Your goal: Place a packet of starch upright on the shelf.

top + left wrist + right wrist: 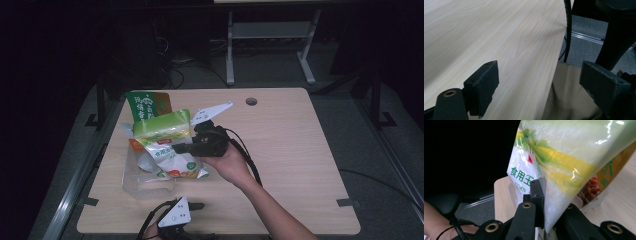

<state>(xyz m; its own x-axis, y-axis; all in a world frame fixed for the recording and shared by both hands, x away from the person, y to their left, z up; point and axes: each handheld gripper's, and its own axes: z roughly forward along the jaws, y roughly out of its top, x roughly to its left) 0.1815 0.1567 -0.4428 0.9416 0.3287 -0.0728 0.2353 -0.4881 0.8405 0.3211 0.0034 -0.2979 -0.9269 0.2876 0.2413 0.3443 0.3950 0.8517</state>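
At centre left of the high view, the right gripper (182,148) clamps its jaws on the edge of the corn starch bag (161,127), suspending it above the clear bin (131,181). The left gripper (537,85) idles with jaws open over the tabletop (499,37) edge.

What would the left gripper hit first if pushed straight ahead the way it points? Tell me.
Probably nothing close. The left gripper, jaws open, points along the bare table near its edge. In its own view the wood ahead looks free; farther off stand a black cable and dark furniture, though depth is unclear.
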